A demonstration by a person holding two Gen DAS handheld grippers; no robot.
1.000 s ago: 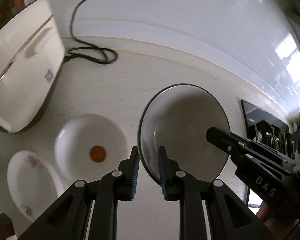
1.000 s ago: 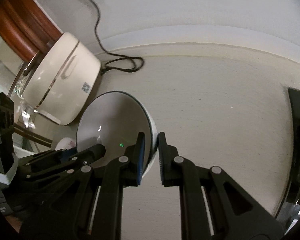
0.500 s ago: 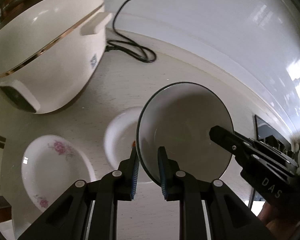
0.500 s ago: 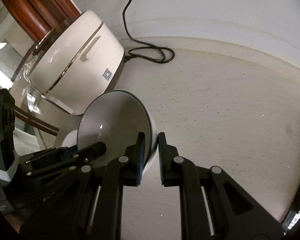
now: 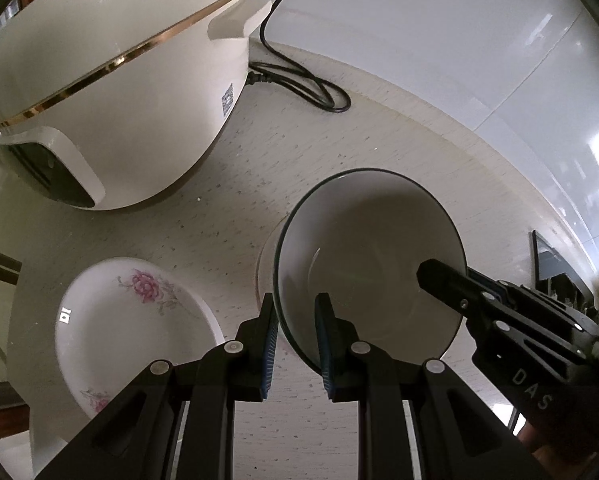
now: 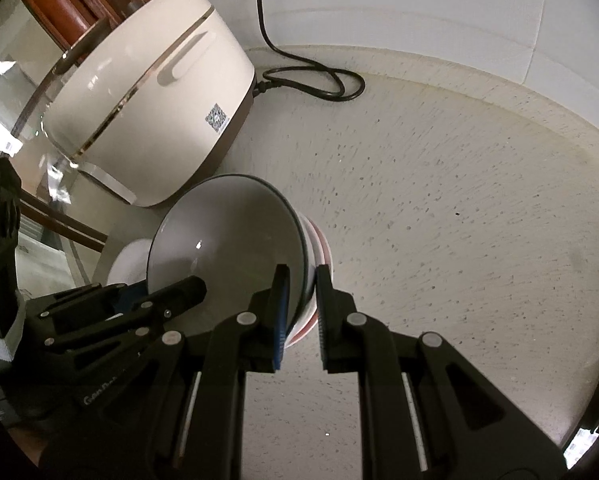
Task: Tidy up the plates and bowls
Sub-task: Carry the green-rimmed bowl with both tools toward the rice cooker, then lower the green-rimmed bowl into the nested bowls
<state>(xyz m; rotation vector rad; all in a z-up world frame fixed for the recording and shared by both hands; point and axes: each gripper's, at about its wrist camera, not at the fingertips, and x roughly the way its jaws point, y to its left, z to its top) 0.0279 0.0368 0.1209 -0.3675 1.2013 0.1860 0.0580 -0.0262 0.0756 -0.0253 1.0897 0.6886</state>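
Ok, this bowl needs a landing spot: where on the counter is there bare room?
The widest bare patch of counter lies right of the held bowl, bordered by the wall behind and the black cord. A narrower strip runs between the rice cooker and the flowered plate. It is crowded left of the bowl, where the plate and a white dish sit close.

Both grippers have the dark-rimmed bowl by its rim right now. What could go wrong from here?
1. The white dark-rimmed bowl is pinched only at opposite rim edges by the left gripper and right gripper; uneven motion could twist it loose.
2. It hangs over a plain white bowl, so lowering off-centre may chip either.
3. The flowered white plate sits close by.
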